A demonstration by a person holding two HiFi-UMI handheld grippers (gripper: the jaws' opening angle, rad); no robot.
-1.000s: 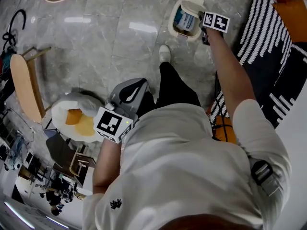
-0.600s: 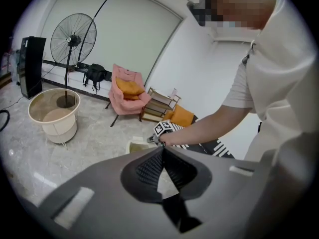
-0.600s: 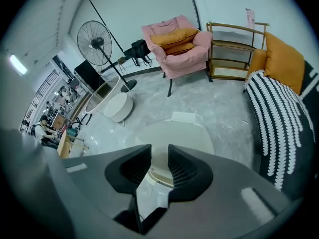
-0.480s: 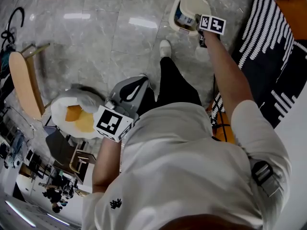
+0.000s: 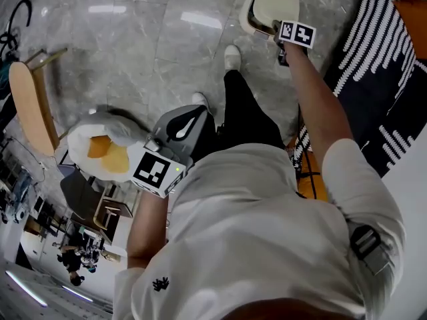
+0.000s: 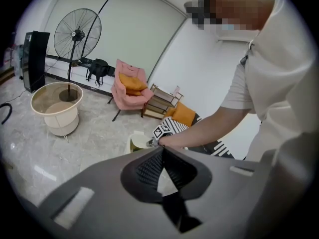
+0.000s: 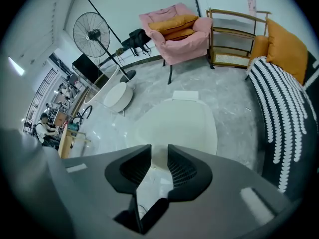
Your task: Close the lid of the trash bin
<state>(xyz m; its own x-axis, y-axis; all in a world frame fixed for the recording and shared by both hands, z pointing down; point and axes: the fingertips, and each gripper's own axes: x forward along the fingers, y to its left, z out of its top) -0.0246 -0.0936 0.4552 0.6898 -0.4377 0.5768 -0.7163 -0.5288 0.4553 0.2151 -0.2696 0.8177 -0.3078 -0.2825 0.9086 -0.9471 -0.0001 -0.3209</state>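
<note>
The cream trash bin (image 5: 267, 9) stands on the grey marble floor at the top of the head view. Its lid (image 7: 174, 126) lies down flat over the opening, hinge tab at the far side. My right gripper (image 5: 277, 27) reaches out to the bin's near edge. In the right gripper view the right gripper (image 7: 159, 153) is shut on the lid's near rim, which fills the narrow gap between the pads. My left gripper (image 5: 193, 120) hangs by the person's left thigh, away from the bin. The left gripper (image 6: 163, 148) is shut, tips touching, holding nothing. The bin (image 6: 137, 142) shows beyond it.
A black-and-white striped rug (image 5: 373, 52) lies right of the bin. A pink armchair (image 7: 177, 31), a wooden rack (image 7: 232, 39), a standing fan (image 7: 92, 34) and a round white tub (image 6: 55, 103) stand beyond. An egg-shaped cushion (image 5: 103, 152) and a wooden chair (image 5: 30, 112) are at left.
The lid has swung from upright down onto the bin, covering the contents seen earlier. My right gripper moved with it, forward and down. The left gripper stayed put.
</note>
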